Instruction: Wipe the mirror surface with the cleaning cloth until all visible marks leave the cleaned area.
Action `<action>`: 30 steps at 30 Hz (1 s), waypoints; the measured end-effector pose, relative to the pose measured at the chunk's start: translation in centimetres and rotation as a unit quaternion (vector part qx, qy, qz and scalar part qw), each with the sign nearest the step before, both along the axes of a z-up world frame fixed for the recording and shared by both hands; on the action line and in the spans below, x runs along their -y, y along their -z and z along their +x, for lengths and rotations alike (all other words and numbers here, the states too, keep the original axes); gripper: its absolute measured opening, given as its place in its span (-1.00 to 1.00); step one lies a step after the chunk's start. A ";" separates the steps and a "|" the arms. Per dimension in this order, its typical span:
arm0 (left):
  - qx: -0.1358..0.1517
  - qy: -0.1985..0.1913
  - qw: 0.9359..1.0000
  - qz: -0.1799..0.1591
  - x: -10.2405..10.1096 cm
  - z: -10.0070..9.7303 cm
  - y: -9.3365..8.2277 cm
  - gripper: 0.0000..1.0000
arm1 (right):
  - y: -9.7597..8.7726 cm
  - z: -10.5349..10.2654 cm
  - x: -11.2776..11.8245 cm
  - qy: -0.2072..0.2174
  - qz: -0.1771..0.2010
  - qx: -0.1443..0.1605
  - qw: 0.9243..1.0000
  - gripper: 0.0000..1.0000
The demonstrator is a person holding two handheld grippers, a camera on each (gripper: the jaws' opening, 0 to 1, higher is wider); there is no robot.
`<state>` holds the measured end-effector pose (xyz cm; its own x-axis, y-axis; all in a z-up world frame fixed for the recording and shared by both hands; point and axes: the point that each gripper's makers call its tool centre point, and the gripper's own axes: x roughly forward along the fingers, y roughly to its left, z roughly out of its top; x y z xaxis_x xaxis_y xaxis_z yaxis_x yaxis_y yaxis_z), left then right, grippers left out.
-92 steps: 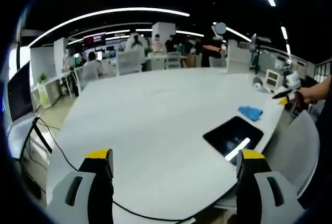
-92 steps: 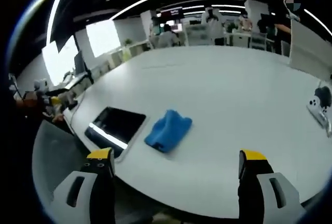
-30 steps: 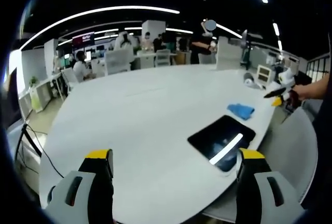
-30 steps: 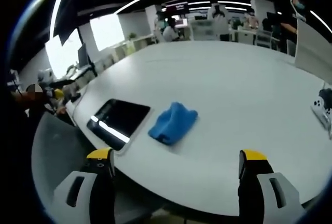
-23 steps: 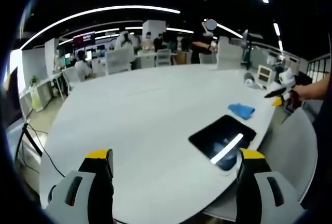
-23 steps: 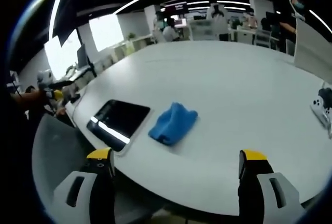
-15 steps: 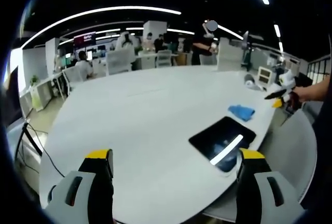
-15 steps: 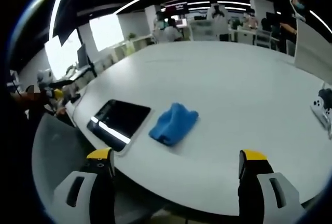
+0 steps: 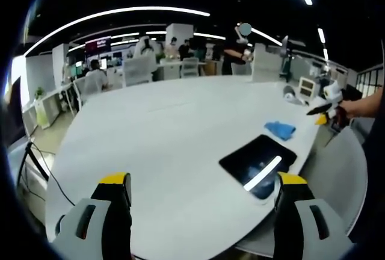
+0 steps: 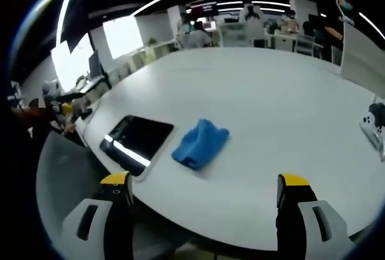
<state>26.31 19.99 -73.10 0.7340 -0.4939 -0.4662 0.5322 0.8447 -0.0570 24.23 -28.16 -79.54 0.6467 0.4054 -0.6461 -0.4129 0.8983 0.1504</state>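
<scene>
— Blue cleaning cloth (image 10: 200, 143) hasn't moved, beside the mirror (image 10: 136, 140) at the tabletop (image 10: 271, 103) edge.
— Right gripper (image 10: 204, 203) hovers short of it, jaws wide; left gripper (image 9: 204, 203) too, unchanged.

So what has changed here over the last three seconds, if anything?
Only the cameras shifted: between 3.1 s and 1.0 s ago both views drew slightly nearer the table. The blue cloth lies beside the mirror as before, untouched. The left gripper and right gripper stay open and empty above the table edge.
</scene>
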 end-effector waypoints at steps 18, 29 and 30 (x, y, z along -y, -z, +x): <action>0.001 -0.006 1.000 0.000 -0.2 0.0 0.2 0.99 | 0.0 0.2 0.3 0.000 -0.001 -0.002 1.000 0.99; -0.001 -0.007 1.000 0.001 -0.4 0.0 0.2 0.99 | 0.0 0.2 0.0 -0.002 -0.001 -0.003 1.000 0.99; -0.001 -0.007 1.000 0.001 -0.4 0.0 0.2 0.99 | 0.0 0.2 0.0 -0.002 -0.001 -0.002 1.000 0.99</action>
